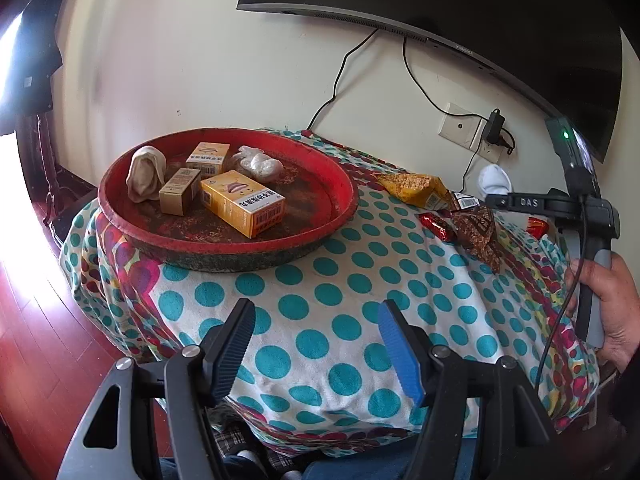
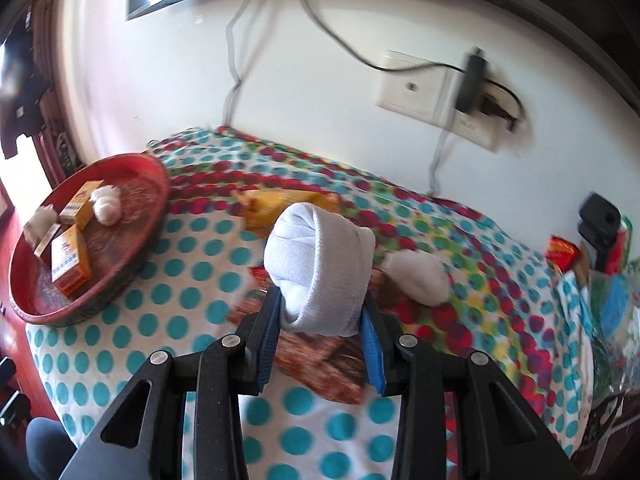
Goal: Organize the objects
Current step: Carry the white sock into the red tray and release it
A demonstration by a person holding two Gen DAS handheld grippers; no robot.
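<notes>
Two blue pads of the right gripper [image 2: 320, 320] clamp a rolled white sock [image 2: 320, 268] between them.

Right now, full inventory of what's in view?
tray: 1, red, left on the spotted cloth
boxes: 3, orange and tan, in the tray
beige sock roll: 1, in the tray
clear bag: 1, whitish contents, in the tray
white sock roll: 1, clamped in the right gripper, above the cloth
second white sock roll: 1, on the cloth
snack packets: several, yellow, brown, red, right of the tray
screen: 1, black, on the wall
left gripper: open, empty
right gripper: shut on the sock roll
hand: holds the right gripper's handle
</notes>
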